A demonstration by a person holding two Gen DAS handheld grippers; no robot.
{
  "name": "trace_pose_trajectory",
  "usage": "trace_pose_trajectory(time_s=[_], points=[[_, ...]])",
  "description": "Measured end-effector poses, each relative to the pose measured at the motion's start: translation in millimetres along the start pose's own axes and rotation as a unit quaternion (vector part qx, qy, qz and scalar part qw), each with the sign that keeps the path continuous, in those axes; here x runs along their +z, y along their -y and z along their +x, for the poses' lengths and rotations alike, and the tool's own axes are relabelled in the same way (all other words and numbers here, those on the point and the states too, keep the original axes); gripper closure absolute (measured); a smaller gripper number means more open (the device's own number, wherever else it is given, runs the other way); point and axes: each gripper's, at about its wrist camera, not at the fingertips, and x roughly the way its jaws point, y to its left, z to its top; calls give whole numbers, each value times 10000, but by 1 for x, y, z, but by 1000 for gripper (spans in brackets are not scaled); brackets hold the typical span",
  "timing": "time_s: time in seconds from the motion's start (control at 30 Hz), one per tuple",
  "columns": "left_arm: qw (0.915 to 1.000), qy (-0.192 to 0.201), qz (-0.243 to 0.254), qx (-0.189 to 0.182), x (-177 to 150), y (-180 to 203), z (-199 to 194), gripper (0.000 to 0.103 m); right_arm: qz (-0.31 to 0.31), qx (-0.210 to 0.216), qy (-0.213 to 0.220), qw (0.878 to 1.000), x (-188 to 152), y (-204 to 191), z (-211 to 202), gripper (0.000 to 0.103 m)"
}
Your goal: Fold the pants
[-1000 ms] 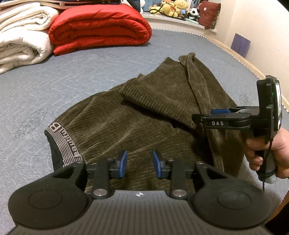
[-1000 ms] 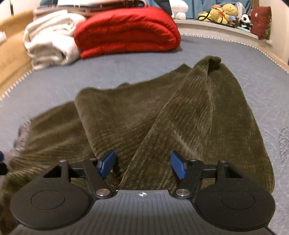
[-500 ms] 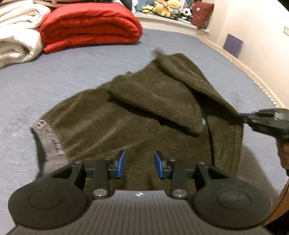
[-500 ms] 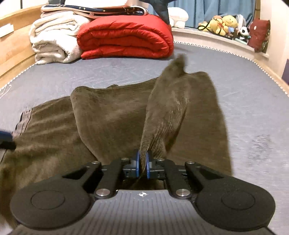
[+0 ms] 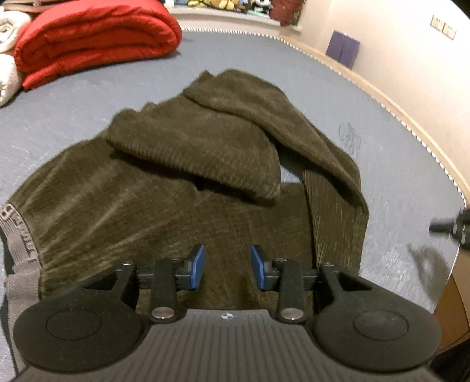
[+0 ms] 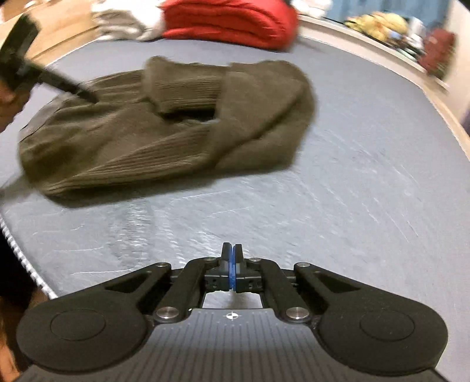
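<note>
The olive corduroy pants (image 5: 182, 182) lie rumpled on the grey mattress, both legs folded back over the seat, the grey waistband (image 5: 17, 235) at the left. My left gripper (image 5: 227, 269) is open and empty, low over the pants' near part. In the right wrist view the pants (image 6: 182, 126) lie ahead to the left. My right gripper (image 6: 232, 266) is shut with nothing between its pads, over bare mattress and clear of the pants. The left gripper (image 6: 53, 79) shows there, blurred, over the waistband end. The right gripper's tip (image 5: 449, 227) shows at the left view's right edge.
A folded red duvet (image 5: 94, 41) and white blankets (image 5: 6, 58) lie at the far left of the mattress (image 5: 396, 176). Plush toys (image 6: 379, 22) sit on the back ledge. The mattress's wooden edge (image 5: 411, 117) and a wall run along the right.
My right gripper has let go of the pant leg and pulled back to the right, off the pants, still shut. The leg has dropped onto the pile. The left gripper stayed open.
</note>
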Motion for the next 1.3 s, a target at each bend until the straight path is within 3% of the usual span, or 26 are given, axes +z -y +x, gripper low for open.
trace_pose_trajectory(time_s=[0.03, 0.1, 0.17, 0.3, 0.47, 0.6, 0.67, 0.83, 0.9, 0.97, 1.03, 1.13, 1.2, 1.3], points=[[10000, -55, -7, 3, -2, 1, 4, 64, 143, -87, 128, 9998, 6, 2, 0, 102], [9999, -144, -42, -58, -5, 2, 10, 64, 470, -59, 437, 9979, 23, 3, 5, 91], [9997, -181, -68, -121, -8, 4, 11, 64, 675, -18, 675, 9954, 44, -3, 15, 64], [9999, -149, -28, -53, -9, 6, 7, 64, 699, 5, 793, 9944, 84, -23, 52, 58], [9998, -134, -126, 62, -5, -1, 4, 64, 498, -148, 429, 9977, 115, -47, 111, 53], [9998, -159, -102, 90, -4, -7, 5, 64, 80, -784, -18, 9969, 116, -61, 140, 59], [9998, -164, -84, 101, -3, -9, 6, 64, 141, -933, -91, 9955, 112, -53, 138, 94], [9998, -128, -107, 73, -2, -14, 7, 64, 388, -609, 248, 9971, 95, -19, 85, 96], [9999, -122, -84, 52, -2, -13, 7, 64, 208, -256, 397, 9987, 81, -9, 54, 96], [9999, -112, -60, 28, -3, -13, 6, 64, -199, 373, 633, 9971, 51, 0, 13, 96], [10000, -88, -42, -5, -3, -12, 4, 64, -273, 712, 441, 9961, 23, 10, -9, 96], [10000, -50, -35, -43, -2, -10, 0, 64, -295, 976, -270, 9944, -19, 17, -20, 95], [10000, -51, -34, -45, -2, -9, 0, 64, -505, 867, -632, 9929, -32, 9, -14, 93], [9999, -99, 3, -21, -4, -5, 1, 64, -592, 643, -475, 9950, -19, 1, -17, 92]])
